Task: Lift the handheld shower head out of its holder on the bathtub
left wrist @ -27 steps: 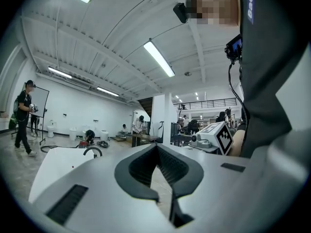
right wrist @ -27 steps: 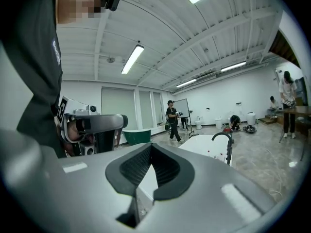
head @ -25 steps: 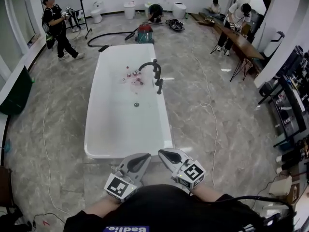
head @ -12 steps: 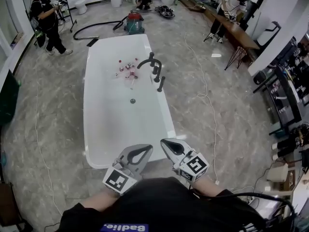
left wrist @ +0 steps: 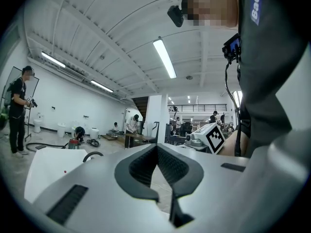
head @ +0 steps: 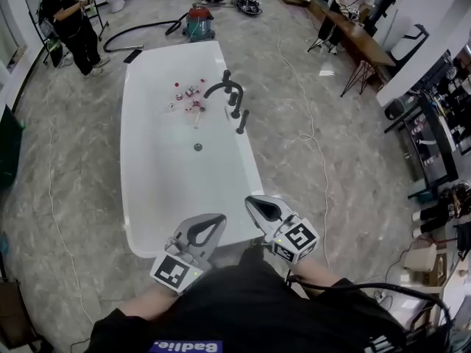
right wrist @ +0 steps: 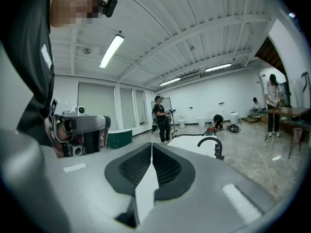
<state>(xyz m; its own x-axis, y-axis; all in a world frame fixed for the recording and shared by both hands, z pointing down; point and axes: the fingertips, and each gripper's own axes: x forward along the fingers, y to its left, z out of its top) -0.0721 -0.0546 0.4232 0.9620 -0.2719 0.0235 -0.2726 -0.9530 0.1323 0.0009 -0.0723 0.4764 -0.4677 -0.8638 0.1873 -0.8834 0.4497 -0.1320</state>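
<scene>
The white bathtub (head: pixel 140 160) runs away from me at the middle left. On its right rim stands a black curved faucet (head: pixel 223 87). Just nearer along the rim is the black handheld shower head (head: pixel 241 120), upright in its holder. My left gripper (head: pixel 219 219) is over the tub's near end, shut and empty. Beside the near right corner, my right gripper (head: pixel 251 201) holds nothing, and its jaws are just starting to part. Both are far short of the shower head. The right gripper view shows its tips (right wrist: pixel 151 144) meeting, with the faucet (right wrist: pixel 212 144) ahead. The left gripper (left wrist: pixel 156 145) has its tips touching.
Small bottles (head: pixel 188 94) lie in the tub near a drain (head: pixel 197 147). A red vacuum (head: pixel 197 22) and its hose sit beyond the tub. A person (head: pixel 70 20) stands at the far left. A white cable (head: pixel 316 145) trails over the floor, and shelves (head: pixel 441 145) line the right.
Both grippers have moved forward, side by side, from short of the tub to its near end. The tub and faucet now appear closer and lower in the head view.
</scene>
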